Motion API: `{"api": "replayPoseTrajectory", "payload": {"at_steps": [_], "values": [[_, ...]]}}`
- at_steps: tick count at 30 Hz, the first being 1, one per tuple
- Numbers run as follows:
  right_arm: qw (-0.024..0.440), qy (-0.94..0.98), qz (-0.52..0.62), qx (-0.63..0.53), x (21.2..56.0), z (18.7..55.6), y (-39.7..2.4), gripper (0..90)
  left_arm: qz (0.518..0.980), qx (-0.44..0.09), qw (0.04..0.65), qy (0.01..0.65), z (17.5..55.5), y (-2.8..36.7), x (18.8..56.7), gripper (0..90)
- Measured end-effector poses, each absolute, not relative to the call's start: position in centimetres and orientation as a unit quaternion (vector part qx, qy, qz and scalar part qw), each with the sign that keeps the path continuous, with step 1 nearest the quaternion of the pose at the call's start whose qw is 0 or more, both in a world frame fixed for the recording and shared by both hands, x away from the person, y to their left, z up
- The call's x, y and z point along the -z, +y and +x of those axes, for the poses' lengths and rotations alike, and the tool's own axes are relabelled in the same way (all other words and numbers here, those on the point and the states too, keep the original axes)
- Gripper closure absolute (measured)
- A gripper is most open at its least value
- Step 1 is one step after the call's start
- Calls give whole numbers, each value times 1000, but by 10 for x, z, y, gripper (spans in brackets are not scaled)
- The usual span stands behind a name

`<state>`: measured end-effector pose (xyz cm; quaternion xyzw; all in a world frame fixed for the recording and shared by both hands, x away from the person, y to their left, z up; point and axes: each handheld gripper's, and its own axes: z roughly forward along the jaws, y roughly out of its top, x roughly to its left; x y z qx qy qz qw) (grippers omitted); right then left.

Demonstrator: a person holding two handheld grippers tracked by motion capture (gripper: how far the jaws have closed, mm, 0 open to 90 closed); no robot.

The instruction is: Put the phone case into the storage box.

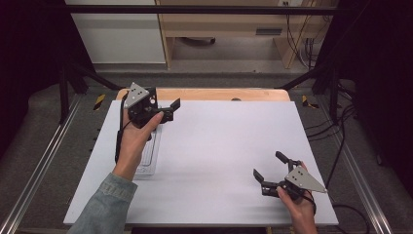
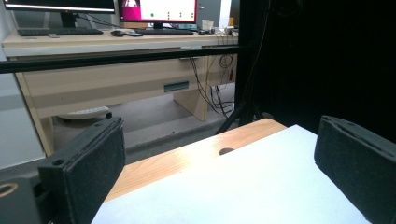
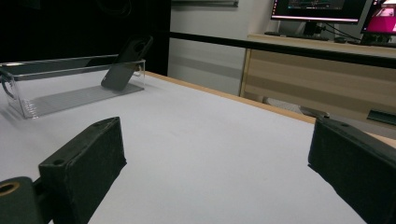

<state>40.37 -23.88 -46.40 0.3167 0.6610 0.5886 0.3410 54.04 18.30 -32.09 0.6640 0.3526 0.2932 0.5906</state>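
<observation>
Nearest the person, the right gripper (image 1: 267,170) hovers over the white flat surface (image 1: 219,146), its fingers (image 3: 84,168) spread wide with nothing between them. Farther off to their left lies the clear plastic rectangular tray (image 3: 70,84), with a dark slanted object inside that I cannot identify. Beyond the tray, the left gripper (image 1: 171,109) hangs with fingers (image 2: 88,163) wide apart, holding nothing.

The high view looked down and forward over the whole bench (image 1: 219,146); both gripper views sat low above it, facing the far desks.
</observation>
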Motion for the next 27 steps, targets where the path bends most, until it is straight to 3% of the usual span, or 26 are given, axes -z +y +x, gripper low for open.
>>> {"api": "replayPoseTrajectory", "payload": {"at_steps": [27], "values": [[340,661,316,-589,464,403,-239,40,677,-281,604,312,514,165,315,16]]}}
